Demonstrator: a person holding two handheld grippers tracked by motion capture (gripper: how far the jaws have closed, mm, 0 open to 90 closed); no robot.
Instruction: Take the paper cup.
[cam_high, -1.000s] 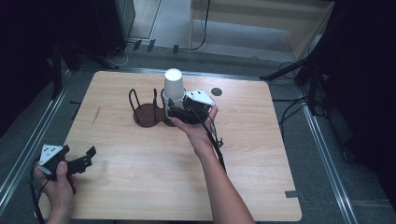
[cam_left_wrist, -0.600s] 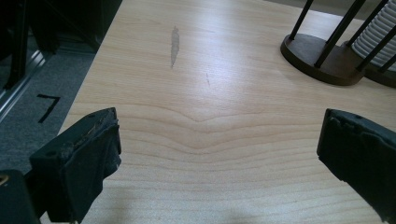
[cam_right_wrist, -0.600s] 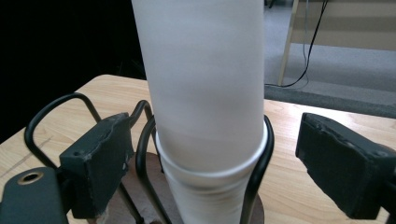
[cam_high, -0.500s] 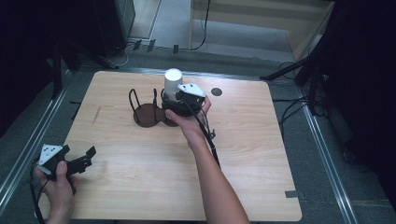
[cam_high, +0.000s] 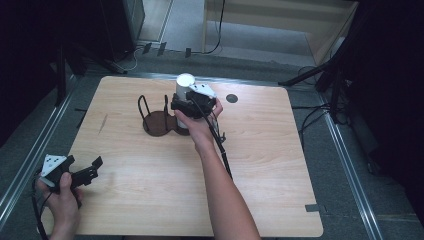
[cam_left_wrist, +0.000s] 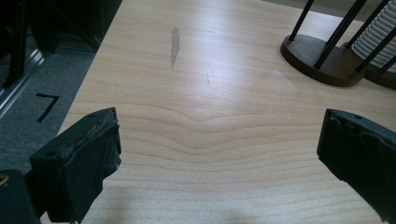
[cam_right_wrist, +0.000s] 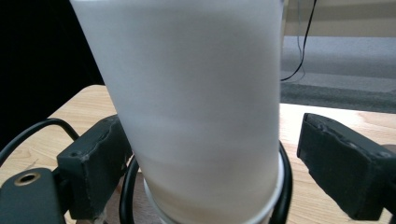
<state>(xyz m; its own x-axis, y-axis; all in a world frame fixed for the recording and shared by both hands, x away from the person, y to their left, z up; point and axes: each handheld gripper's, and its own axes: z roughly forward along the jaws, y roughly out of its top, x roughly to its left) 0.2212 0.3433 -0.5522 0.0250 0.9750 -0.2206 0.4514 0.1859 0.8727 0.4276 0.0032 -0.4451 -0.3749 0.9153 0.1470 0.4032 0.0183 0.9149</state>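
So the right gripper (cam_high: 186, 106) was up at the far middle of the table (cam_high: 280, 190), jaws standing around a white paper cup (cam_right_wrist: 196, 107). In the right gripper view the left pad sat right against the cup's side, but there was a clear gap between the cup and the right pad, so no squeeze on it. The cup was upside down between the jaws, its lower end inside a black wire ring of the dark cup rack (cam_high: 157, 123), which sat just left of that gripper. The left gripper (cam_high: 80, 172) was well apart from all that, at the near left corner, jaws spread wide over bare wood with nothing between them, the rack far ahead of it.
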